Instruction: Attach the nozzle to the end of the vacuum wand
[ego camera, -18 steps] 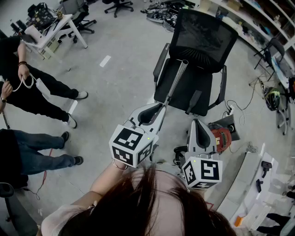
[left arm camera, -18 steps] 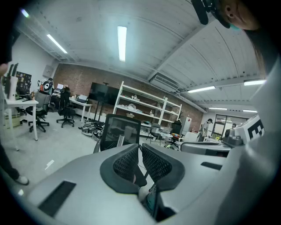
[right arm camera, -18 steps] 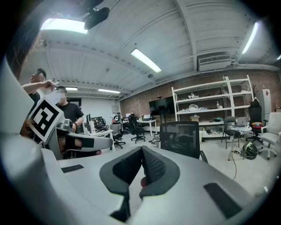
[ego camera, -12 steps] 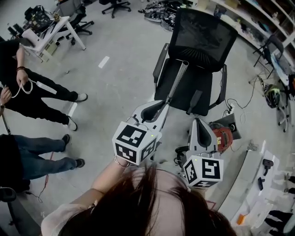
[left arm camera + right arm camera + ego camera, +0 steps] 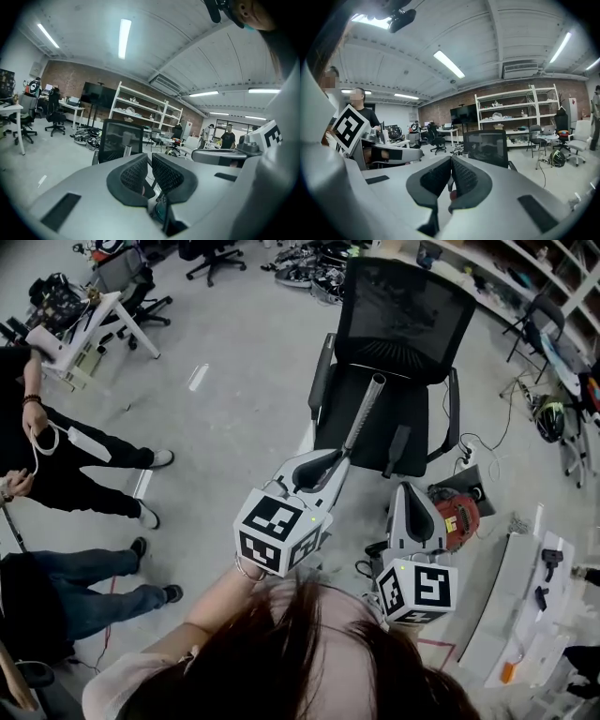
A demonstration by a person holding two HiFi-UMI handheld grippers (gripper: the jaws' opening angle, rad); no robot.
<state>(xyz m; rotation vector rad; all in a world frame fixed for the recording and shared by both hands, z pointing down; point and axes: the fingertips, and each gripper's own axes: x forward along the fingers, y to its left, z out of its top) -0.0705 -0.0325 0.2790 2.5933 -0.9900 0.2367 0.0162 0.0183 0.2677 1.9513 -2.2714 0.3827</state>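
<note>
A grey vacuum wand [image 5: 364, 415] leans on the seat of a black office chair [image 5: 403, 310], its open end up by the backrest. A dark slim piece [image 5: 398, 448], perhaps the nozzle, lies on the seat beside it. My left gripper [image 5: 320, 470] is shut and empty, its tip over the wand's lower end in the head view. In the left gripper view the wand's end [image 5: 126, 151] stands beyond the jaws, before the chair [image 5: 115, 138]. My right gripper [image 5: 412, 510] is shut on nothing, right of the left one and short of the chair [image 5: 487, 146].
A red vacuum body [image 5: 457, 518] with cables sits on the floor right of my right gripper. Two people [image 5: 80, 451] stand at the left. A white table [image 5: 80, 324] is at the far left, with shelving [image 5: 497, 277] and more chairs behind.
The head view has shifted a little, so the chair sits slightly lower in the picture. Both grippers stay shut in about the same place before the chair.
</note>
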